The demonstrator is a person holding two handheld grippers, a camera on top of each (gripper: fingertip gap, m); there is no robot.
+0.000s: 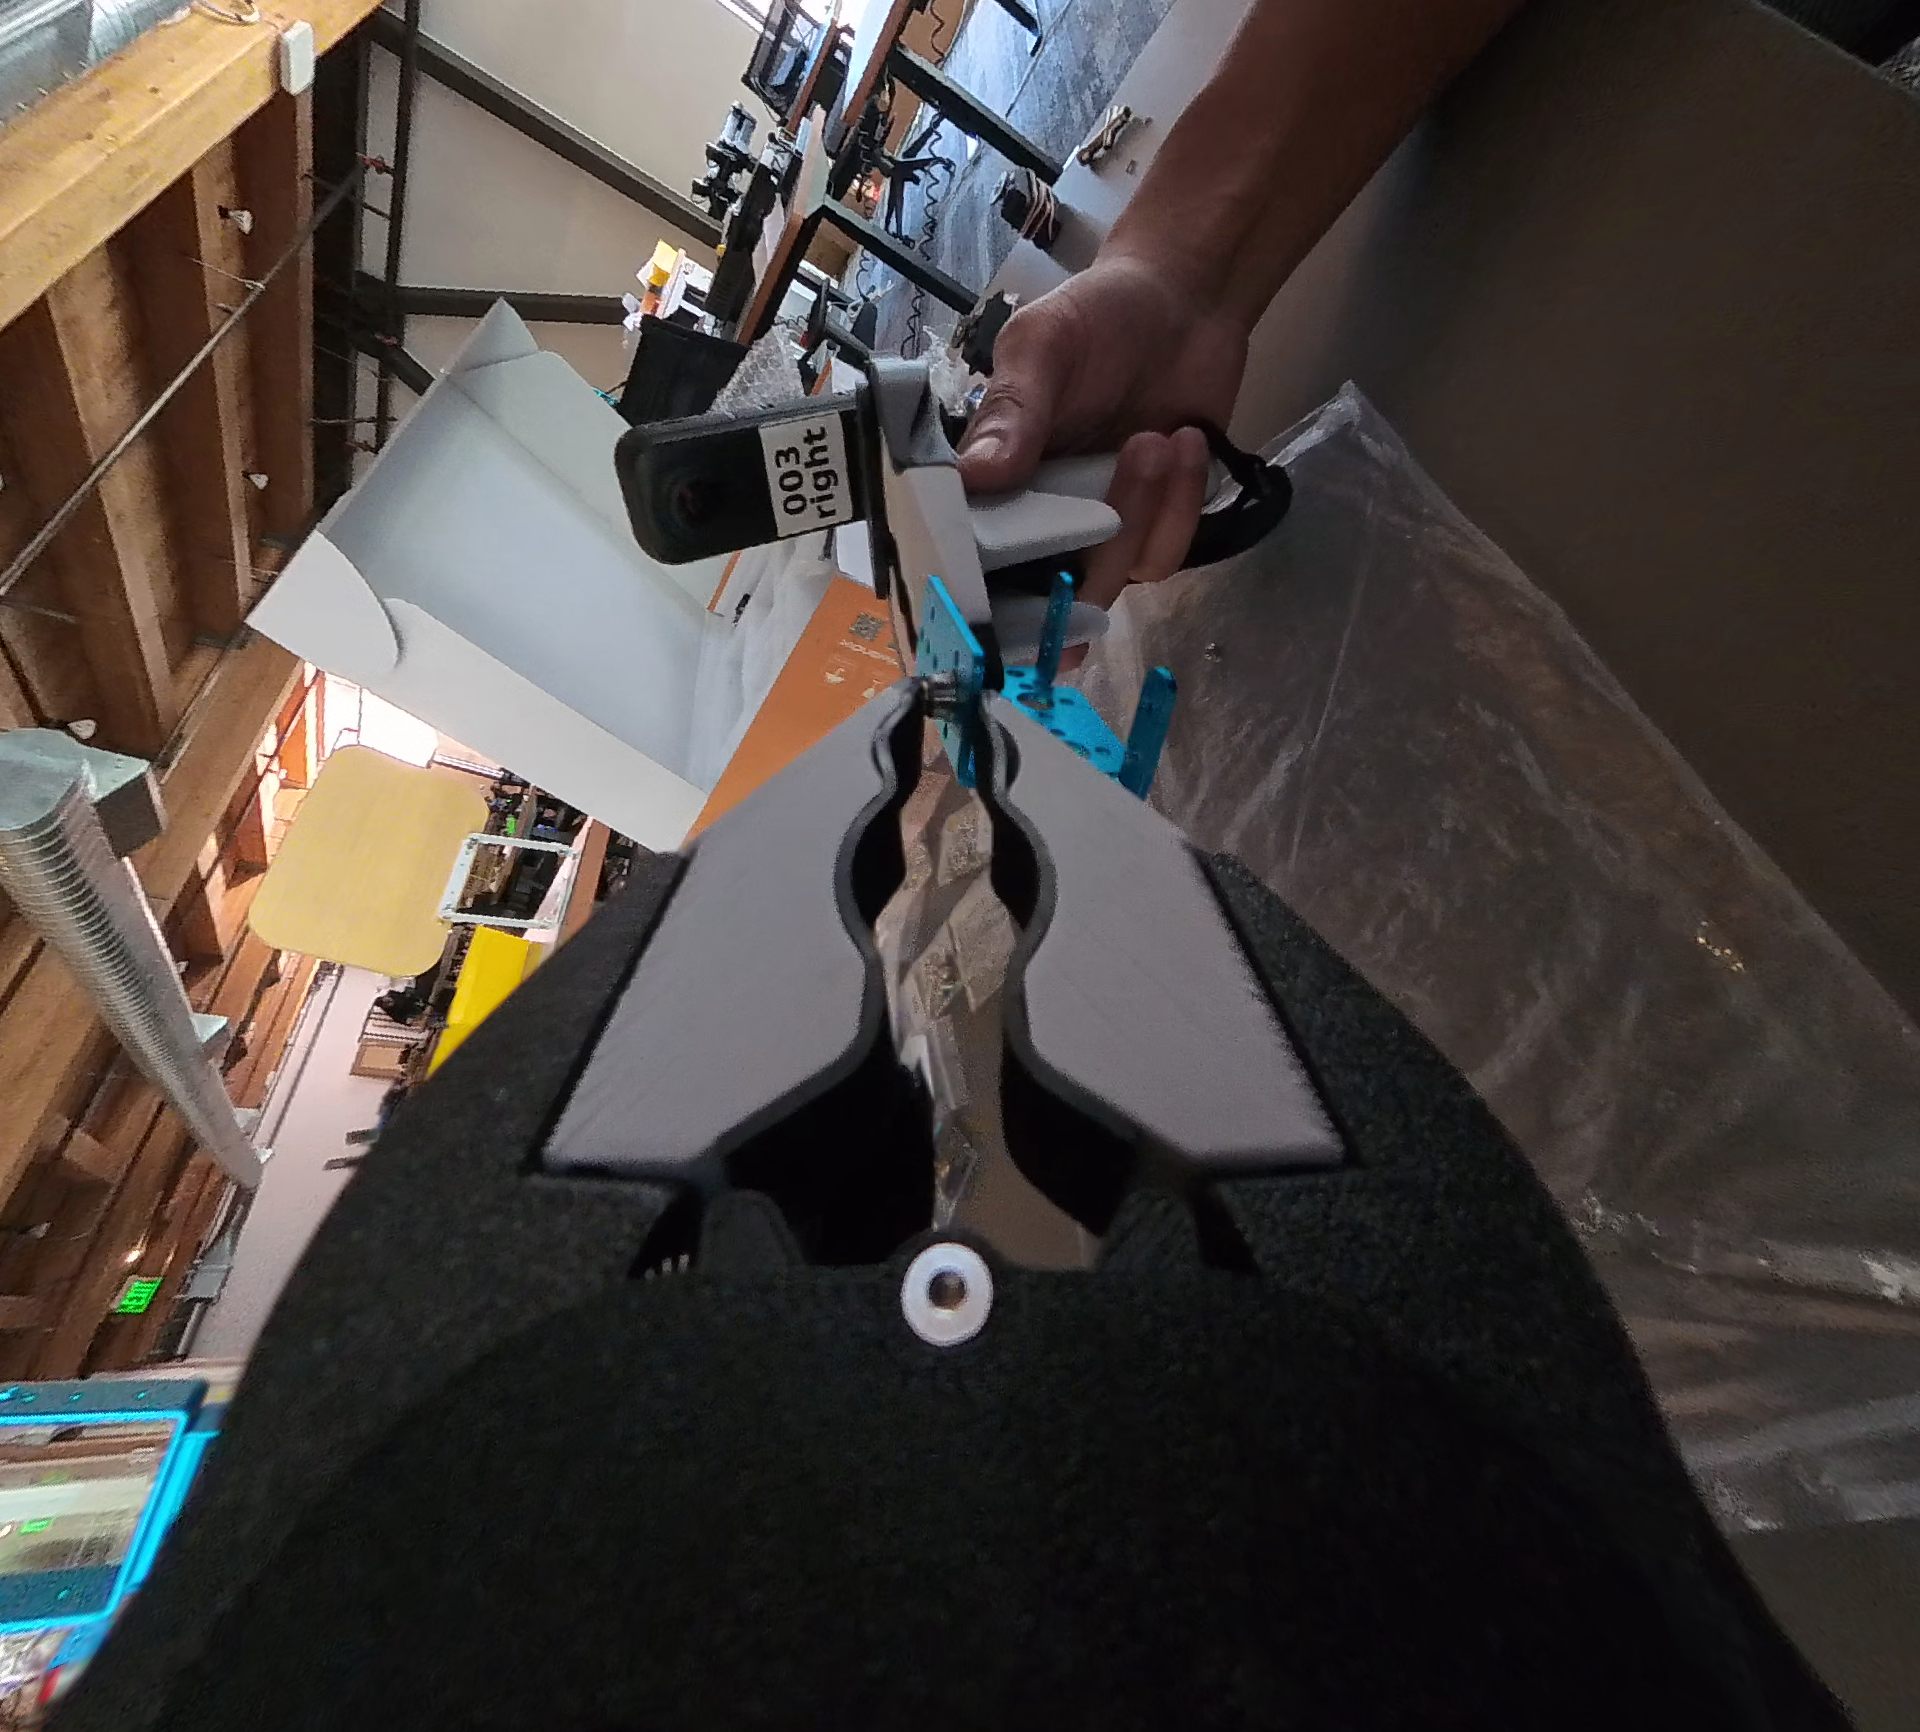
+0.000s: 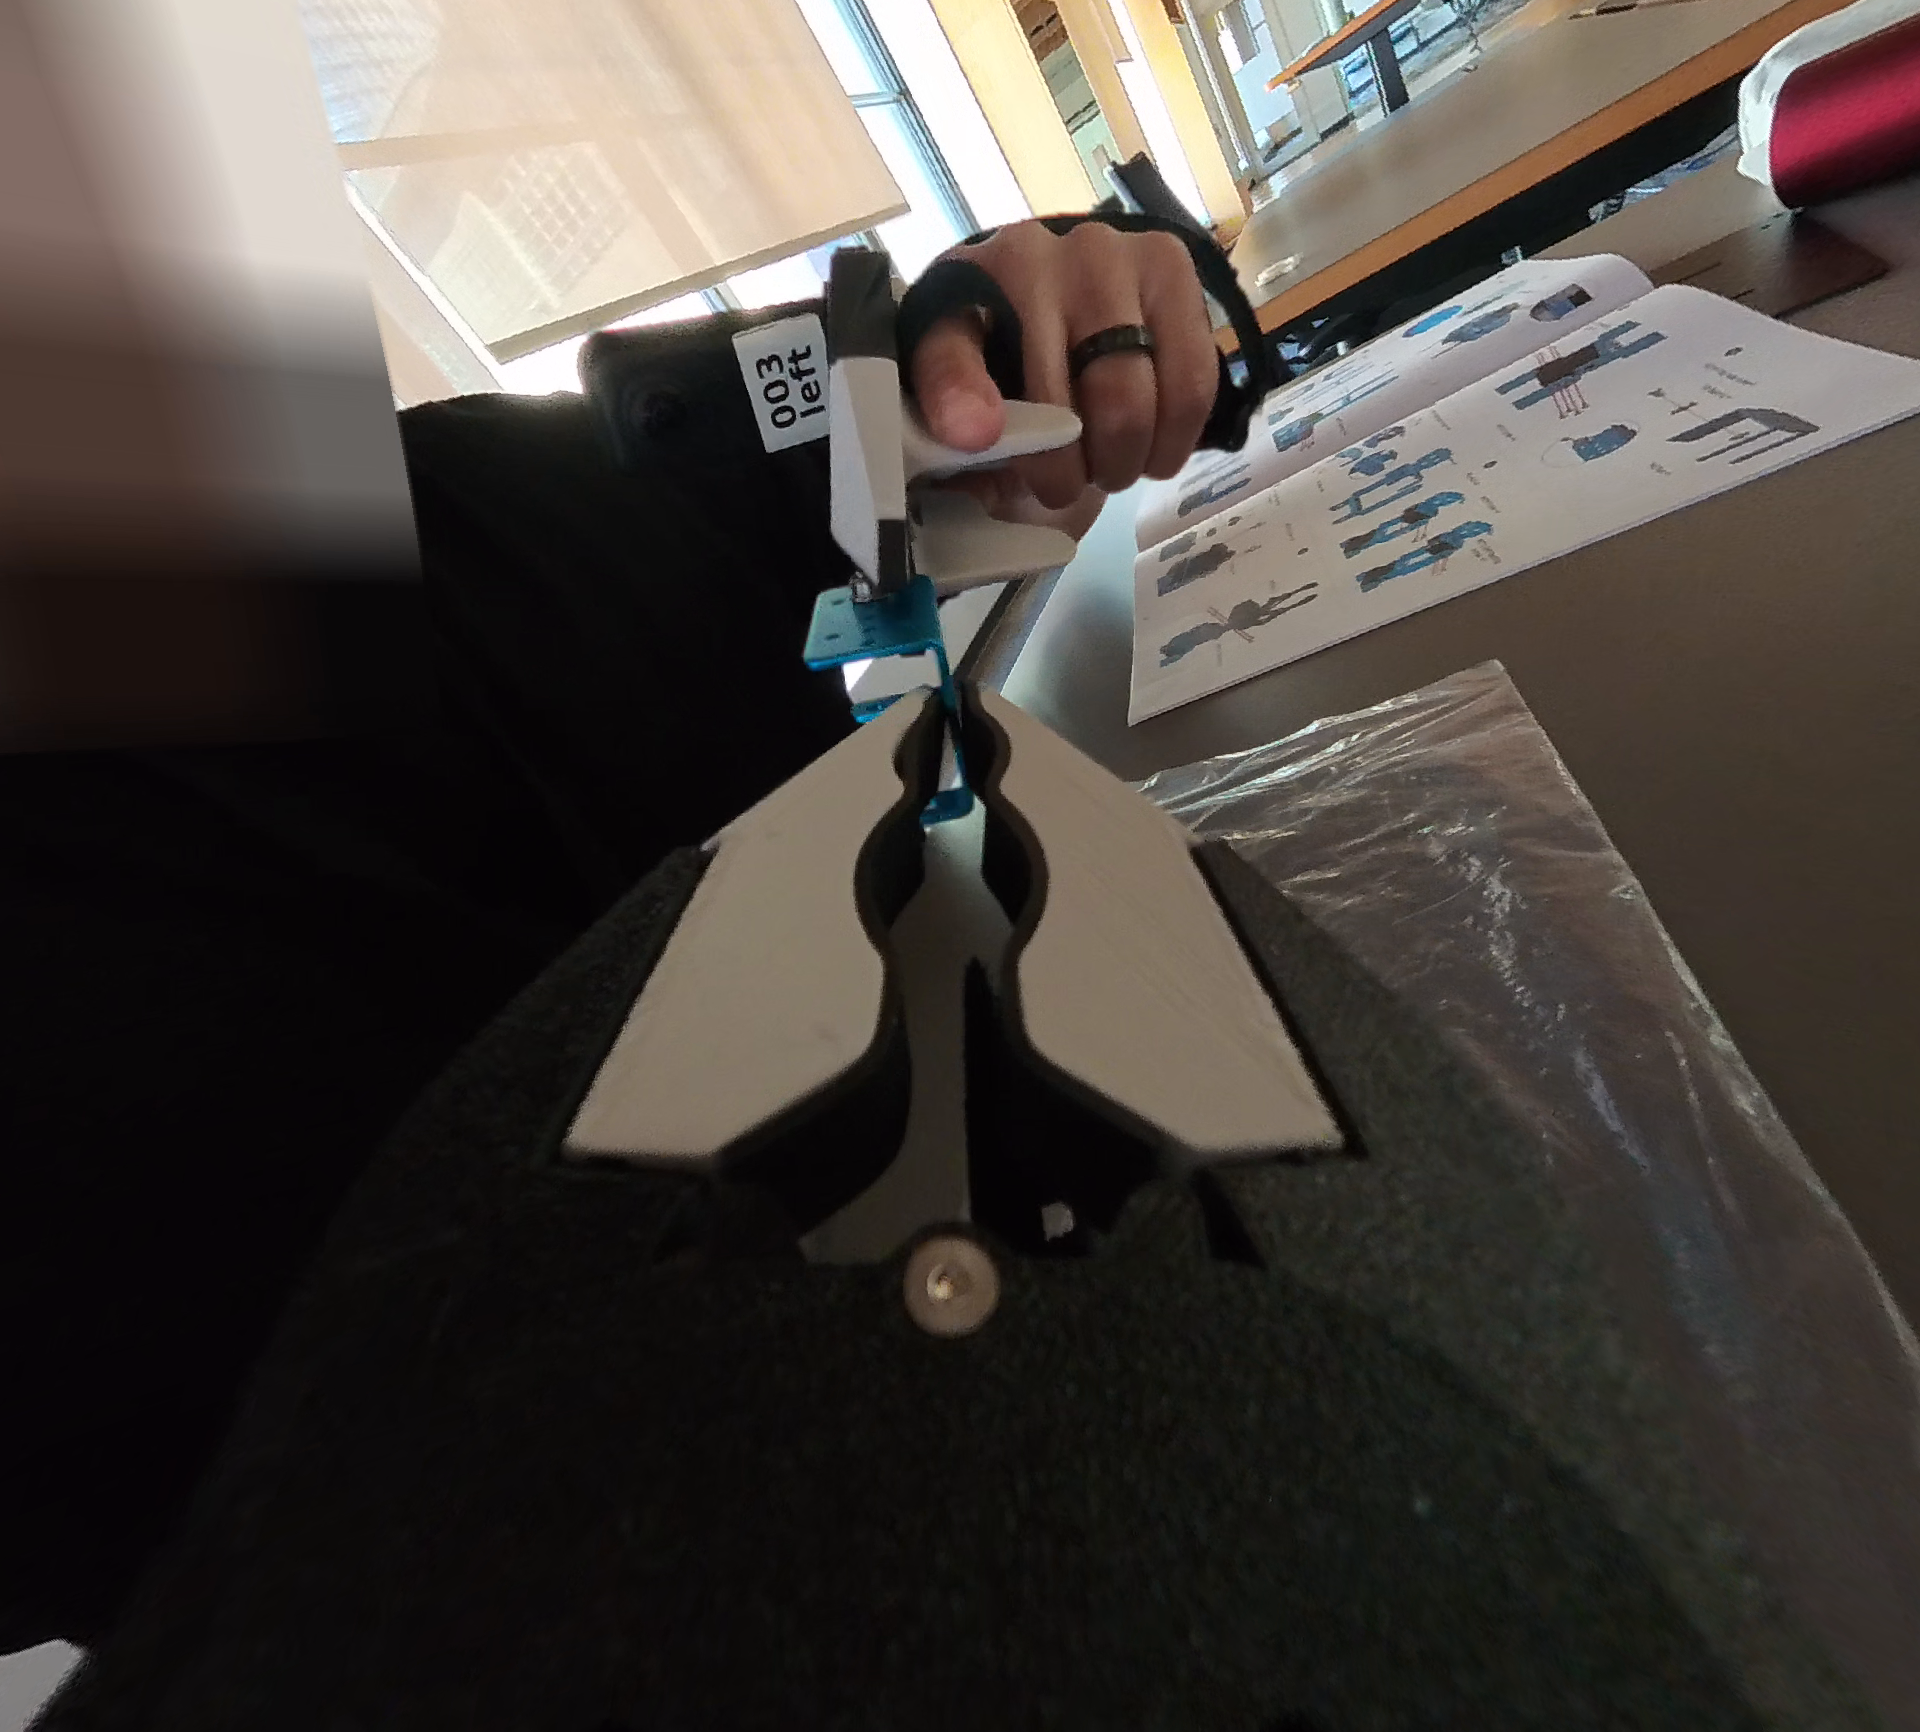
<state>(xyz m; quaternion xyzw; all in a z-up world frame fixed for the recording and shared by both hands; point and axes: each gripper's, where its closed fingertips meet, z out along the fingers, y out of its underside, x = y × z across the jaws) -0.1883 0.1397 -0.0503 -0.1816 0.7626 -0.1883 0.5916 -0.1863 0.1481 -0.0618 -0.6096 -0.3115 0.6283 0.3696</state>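
Note:
A blue metal bracket [image 1: 1039, 711] with rows of holes hangs in the air between both grippers. My left gripper [image 1: 951, 711] is shut on a small silver screw [image 1: 941, 693] at the edge of the bracket's flat plate. In the right wrist view the left gripper [image 2: 871, 583] comes down from above, its tip on the screw on top of the bracket [image 2: 873, 633]. My right gripper [image 2: 951, 716] is shut on the bracket's vertical blue wall. It also shows in the left wrist view [image 1: 985, 633], held by a hand [image 1: 1091, 394].
A clear plastic bag [image 2: 1455, 903] lies on the grey-brown table [image 2: 1714, 622] under the grippers. An open illustrated booklet [image 2: 1455, 477] lies beyond it. A white box flap [image 1: 520, 560] and an orange box [image 1: 821, 643] stand behind. A person's dark clothing [image 2: 520, 643] is to the left. The tips of both grippers are at nearly the same place.

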